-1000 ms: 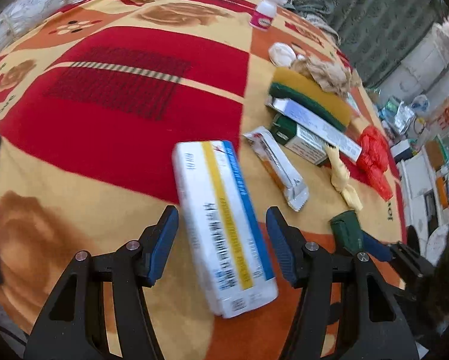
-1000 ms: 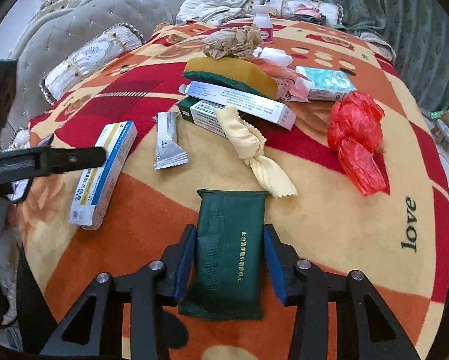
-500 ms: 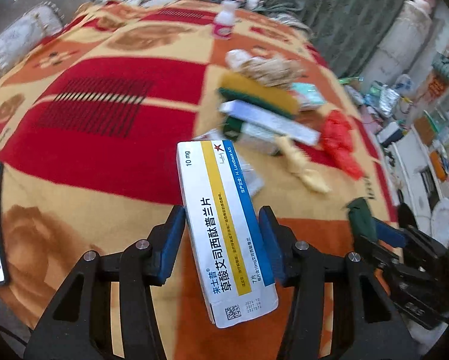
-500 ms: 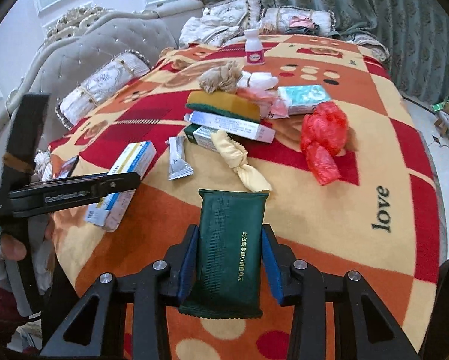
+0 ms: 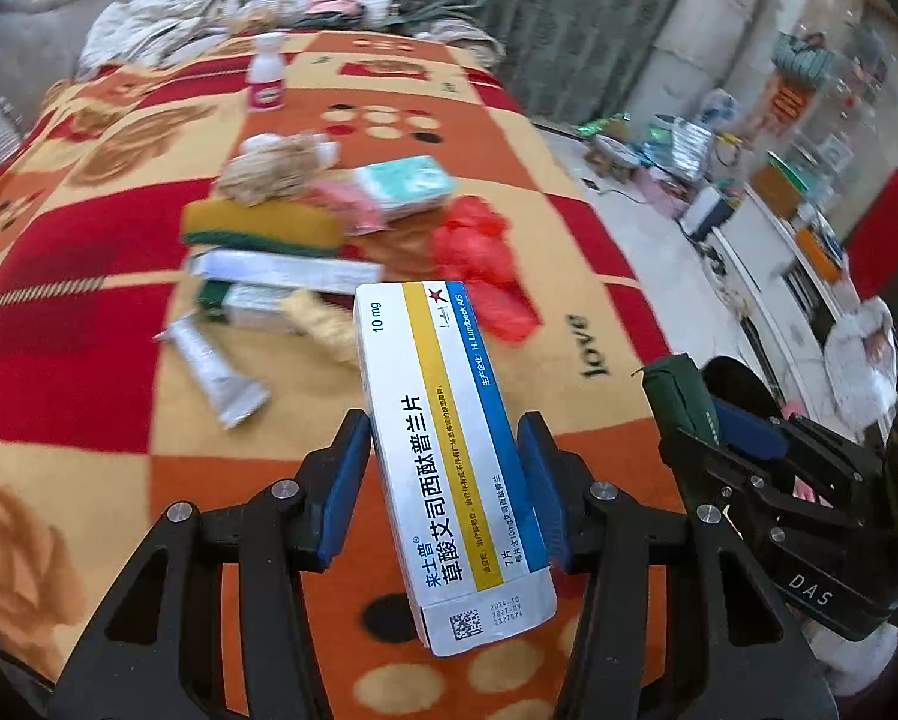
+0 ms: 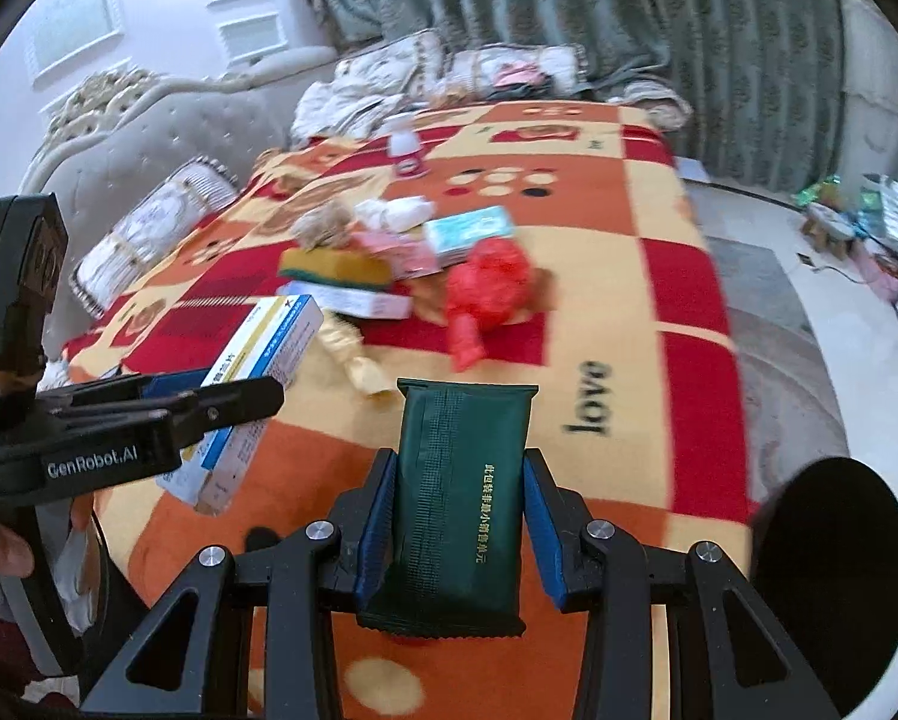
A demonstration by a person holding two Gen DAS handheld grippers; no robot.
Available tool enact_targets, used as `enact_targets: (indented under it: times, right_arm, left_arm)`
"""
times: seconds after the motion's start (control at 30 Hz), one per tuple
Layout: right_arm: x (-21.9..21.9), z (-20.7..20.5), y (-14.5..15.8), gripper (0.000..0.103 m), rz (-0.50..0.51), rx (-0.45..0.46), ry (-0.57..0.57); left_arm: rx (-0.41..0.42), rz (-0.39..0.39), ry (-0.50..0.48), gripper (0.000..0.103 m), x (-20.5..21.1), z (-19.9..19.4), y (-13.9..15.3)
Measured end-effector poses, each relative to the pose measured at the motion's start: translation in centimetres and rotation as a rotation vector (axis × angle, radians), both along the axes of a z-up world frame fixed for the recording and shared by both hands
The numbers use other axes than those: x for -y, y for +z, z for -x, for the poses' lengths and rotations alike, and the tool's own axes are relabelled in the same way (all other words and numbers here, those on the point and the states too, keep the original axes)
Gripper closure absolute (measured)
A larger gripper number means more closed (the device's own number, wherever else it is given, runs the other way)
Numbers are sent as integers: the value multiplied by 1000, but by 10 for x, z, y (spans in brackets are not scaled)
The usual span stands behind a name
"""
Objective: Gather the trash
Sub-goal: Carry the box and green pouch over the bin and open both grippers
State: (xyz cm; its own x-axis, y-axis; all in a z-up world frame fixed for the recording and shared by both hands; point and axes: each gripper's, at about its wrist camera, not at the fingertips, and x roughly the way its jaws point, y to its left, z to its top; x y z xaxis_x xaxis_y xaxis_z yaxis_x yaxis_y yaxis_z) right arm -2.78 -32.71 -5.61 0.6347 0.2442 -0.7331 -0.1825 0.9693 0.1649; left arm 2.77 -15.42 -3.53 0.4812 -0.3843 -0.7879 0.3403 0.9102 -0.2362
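Patterned blanket (image 6: 682,300) covers the bed. Left gripper (image 5: 446,480) is clamped on the pill box (image 5: 449,450); right gripper (image 6: 457,516) is clamped on the green pouch (image 6: 460,498), both lifted clear. The box, pinched near its lower half, could pivot and slip. Other trash lies at twelve o'clock: sponge (image 6: 335,264), red bag (image 6: 484,294), sachet (image 5: 218,366). The black bin (image 6: 826,546) at four o'clock looks unobstructed.

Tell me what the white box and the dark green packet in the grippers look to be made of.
White box: printed paperboard with a slight sheen, judging by its crisp folded edges and end flap. Dark green packet: probably matte plastic film or foil laminate, judging by its serrated sealed ends and soft creases.
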Motion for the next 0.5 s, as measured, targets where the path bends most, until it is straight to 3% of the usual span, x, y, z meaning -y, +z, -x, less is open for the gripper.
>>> enact_targets:
  times: [0.5]
  right_arm:
    - [97, 31, 8, 64, 0, 14, -214]
  left_arm:
    - [3, -1, -195, 54, 111, 6, 2]
